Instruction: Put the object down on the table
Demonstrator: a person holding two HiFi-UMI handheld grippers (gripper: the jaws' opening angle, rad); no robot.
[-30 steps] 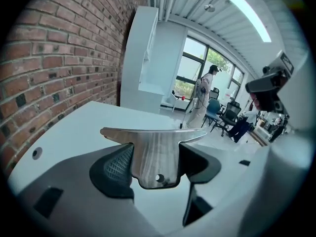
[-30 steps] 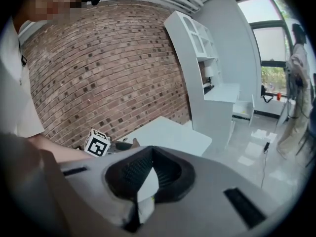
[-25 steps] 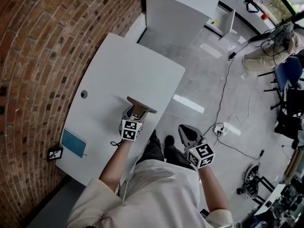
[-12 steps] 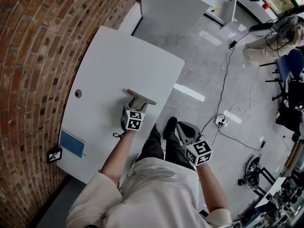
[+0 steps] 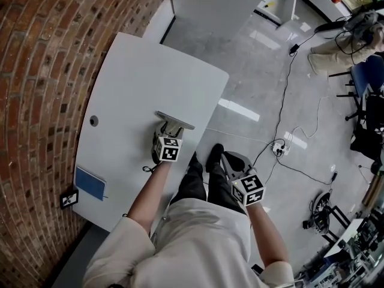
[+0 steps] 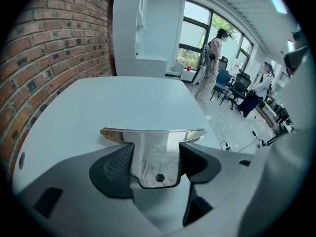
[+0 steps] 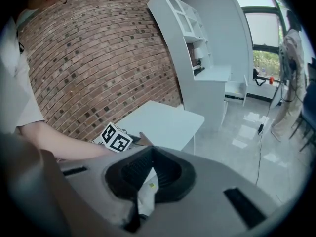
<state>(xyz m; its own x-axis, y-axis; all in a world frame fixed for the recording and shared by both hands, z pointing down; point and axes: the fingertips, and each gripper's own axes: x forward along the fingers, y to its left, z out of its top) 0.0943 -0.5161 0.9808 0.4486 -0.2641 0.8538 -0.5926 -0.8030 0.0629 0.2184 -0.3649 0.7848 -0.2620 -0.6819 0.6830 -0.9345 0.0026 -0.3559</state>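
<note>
A shiny metal scraper (image 6: 153,132), a flat blade on a short handle with a hole, is gripped by its handle in my left gripper (image 6: 157,151), which is shut on it. From the head view the scraper (image 5: 174,119) lies level, low over the white table (image 5: 138,71) near its right edge, ahead of the left gripper (image 5: 168,131). I cannot tell whether it touches the tabletop. My right gripper (image 5: 228,161) hangs off the table beside the person's legs, over the floor. It (image 7: 150,154) is shut and holds nothing.
On the table's near left corner lies a blue pad (image 5: 91,183), and a round cable hole (image 5: 93,120) is farther in. A brick wall (image 5: 42,53) runs along the left. A white cabinet (image 5: 210,2) stands beyond the table. Cables (image 5: 279,149) cross the floor. A person (image 6: 210,58) stands far off.
The left gripper has carried the scraper slightly forward over the table, grip unchanged. The right gripper has drifted a little toward the legs.
</note>
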